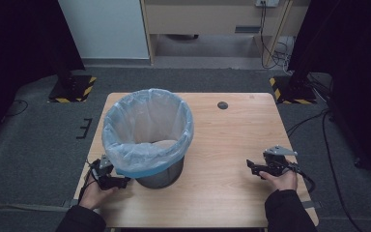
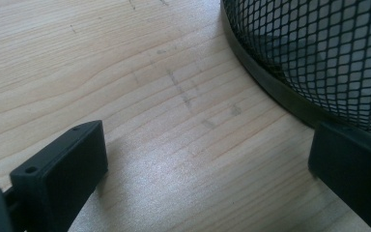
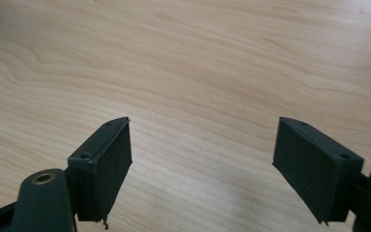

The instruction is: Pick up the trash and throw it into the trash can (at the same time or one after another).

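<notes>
Left gripper (image 1: 121, 182) beside lined mesh bin (image 1: 147, 137)

The high view was dim with dark edges; the light wooden table (image 1: 222, 145) was evenly lit, showing mild glare close up.

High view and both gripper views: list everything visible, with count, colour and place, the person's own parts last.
Table: one, light wood, centre.
Mesh bin: one, black, on the table's left half.
Bin liner: one, translucent pale blue, folded over the bin's rim.
Round cap: one, dark, near the table's far edge.
Stand bases: two, black with yellow stripes, on the floor beyond the table.
Left gripper: one, black, open, beside the bin's base.
Right gripper: one, black, open, over the table's right side.
Hands: two, dark sleeves, at the near edge.
</notes>
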Tool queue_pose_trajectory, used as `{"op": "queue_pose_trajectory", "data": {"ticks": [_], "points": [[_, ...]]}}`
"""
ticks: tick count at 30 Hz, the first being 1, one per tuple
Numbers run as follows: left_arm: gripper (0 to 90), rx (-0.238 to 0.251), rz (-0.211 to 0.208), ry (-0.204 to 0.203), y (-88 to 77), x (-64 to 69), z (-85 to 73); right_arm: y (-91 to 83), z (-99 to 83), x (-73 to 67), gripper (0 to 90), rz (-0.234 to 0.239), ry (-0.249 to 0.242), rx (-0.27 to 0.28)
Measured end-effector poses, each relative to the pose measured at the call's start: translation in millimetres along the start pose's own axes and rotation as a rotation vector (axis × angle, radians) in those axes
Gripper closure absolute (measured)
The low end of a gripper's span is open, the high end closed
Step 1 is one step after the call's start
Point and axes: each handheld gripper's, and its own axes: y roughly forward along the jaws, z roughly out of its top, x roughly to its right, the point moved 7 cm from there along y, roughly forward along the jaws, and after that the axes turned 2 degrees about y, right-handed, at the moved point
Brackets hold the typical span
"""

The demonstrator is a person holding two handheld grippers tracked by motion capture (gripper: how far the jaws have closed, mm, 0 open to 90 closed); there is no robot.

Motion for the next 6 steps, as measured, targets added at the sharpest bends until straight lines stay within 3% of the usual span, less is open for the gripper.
{"op": "queue_pose_trajectory", "data": {"ticks": [6], "points": [[0.0,0.000,-0.001,0.001,0.0,-0.1,0.0,-0.6,-8.9,11.3,19.4,-0.038,-0.025,-0.050]]}}
